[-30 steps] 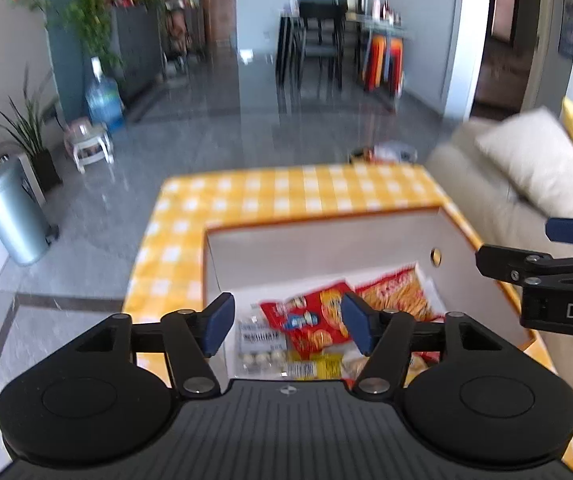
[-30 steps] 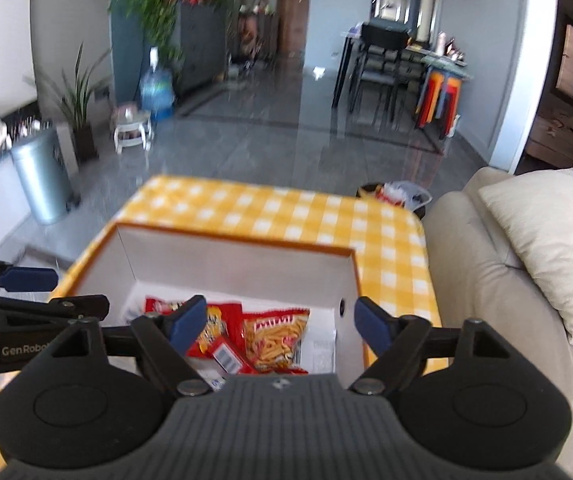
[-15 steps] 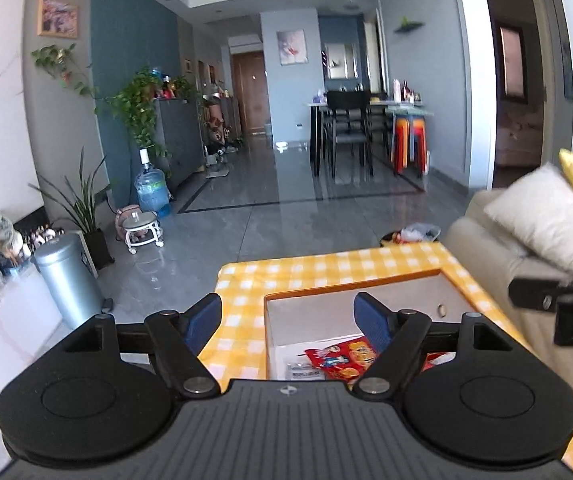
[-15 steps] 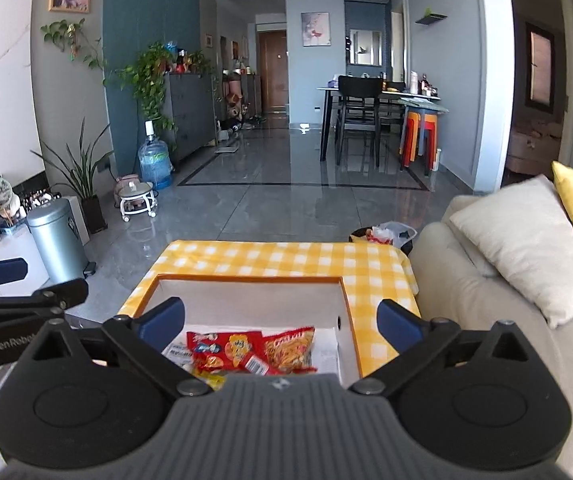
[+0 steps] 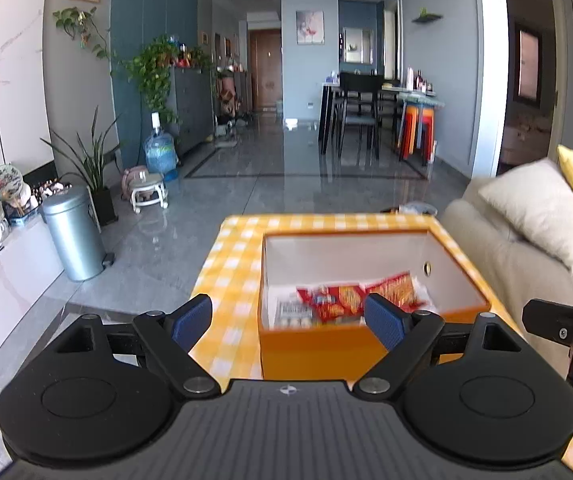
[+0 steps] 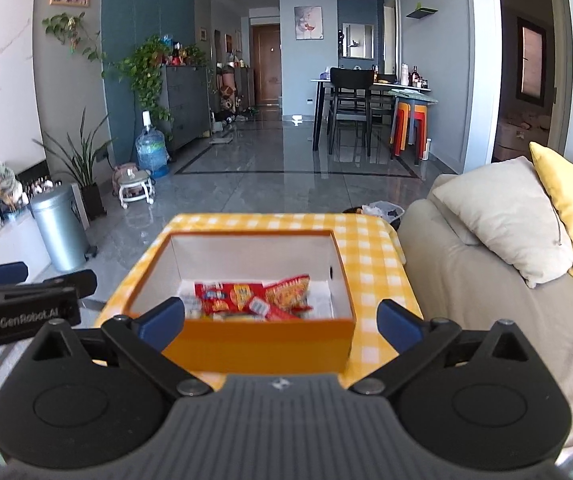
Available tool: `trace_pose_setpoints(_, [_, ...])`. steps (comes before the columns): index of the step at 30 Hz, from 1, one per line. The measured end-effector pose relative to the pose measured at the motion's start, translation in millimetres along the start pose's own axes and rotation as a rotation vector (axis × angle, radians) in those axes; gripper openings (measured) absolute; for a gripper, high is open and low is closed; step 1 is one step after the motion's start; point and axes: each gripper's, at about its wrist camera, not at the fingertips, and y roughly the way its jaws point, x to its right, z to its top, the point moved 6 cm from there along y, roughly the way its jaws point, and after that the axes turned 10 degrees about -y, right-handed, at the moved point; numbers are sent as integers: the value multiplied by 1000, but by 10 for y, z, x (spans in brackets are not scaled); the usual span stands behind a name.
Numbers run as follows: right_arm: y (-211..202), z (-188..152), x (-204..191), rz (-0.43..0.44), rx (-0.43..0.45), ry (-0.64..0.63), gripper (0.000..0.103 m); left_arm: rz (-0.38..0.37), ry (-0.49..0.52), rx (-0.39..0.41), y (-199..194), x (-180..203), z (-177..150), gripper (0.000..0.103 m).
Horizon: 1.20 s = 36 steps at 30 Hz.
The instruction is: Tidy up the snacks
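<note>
The blue-padded fingers [image 5: 191,320] of the left gripper [image 5: 288,322] and of the right gripper [image 6: 280,322] are spread wide, with nothing held between them. Red snack packets [image 6: 254,296] are seen lying inside the open orange cardboard box [image 6: 262,344], which rests on the yellow-and-white checked tablecloth [image 6: 374,248], just left of the beige sofa [image 6: 486,300].

Left gripper [image 5: 288,322] and right gripper [image 6: 280,322] hover level side by side, jaws spread wide, empty.

The snack packets [image 6: 252,296] in the orange box [image 6: 270,336] are blurred; their printed labels cannot be read.
</note>
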Motion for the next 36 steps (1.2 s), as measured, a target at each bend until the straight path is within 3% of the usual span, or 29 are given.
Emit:
trace_pose_setpoints(9, [141, -305, 33, 16, -34, 4, 99, 52, 33, -80, 50, 60, -387, 101])
trace_pose_setpoints(16, [305, -370, 44, 59, -57, 40, 99, 80, 51, -117, 106, 90, -475, 101])
trace_pose_setpoints(36, [351, -375, 14, 44, -73, 38, 99, 65, 33, -145, 127, 88, -494, 101])
